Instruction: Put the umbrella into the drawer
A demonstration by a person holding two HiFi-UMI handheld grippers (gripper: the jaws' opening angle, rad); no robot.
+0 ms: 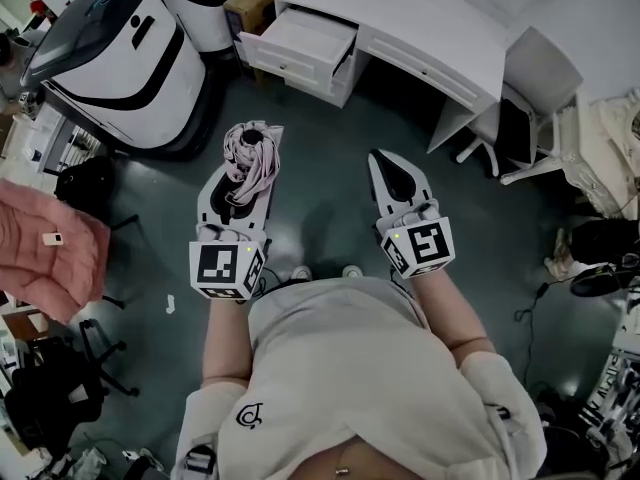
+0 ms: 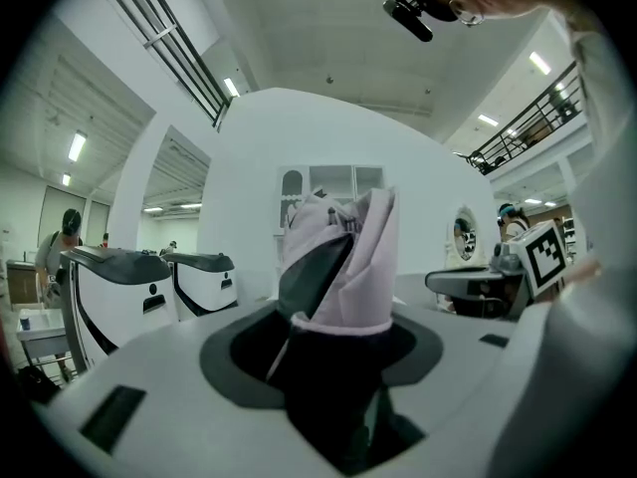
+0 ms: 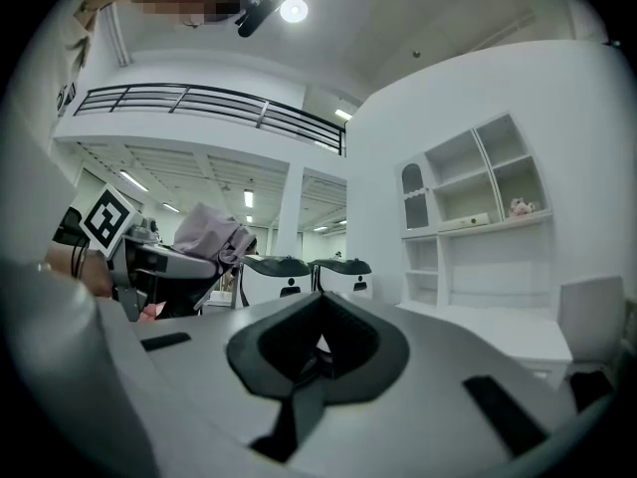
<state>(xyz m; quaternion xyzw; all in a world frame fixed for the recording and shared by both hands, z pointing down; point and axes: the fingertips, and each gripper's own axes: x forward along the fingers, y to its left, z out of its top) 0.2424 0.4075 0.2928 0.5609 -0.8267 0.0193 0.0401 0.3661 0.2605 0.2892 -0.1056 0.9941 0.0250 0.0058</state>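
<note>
Left gripper (image 1: 252, 140) clamps the umbrella (image 2: 343, 257); right gripper (image 1: 388, 165) is closed, empty. Drawer (image 1: 300, 43) stands open ahead; carrying and placing remain.

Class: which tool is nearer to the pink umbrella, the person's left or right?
Left. The left tool grips the umbrella between its jaws; the right tool is off to the umbrella's right, apart from it, jaws together and empty.
</note>
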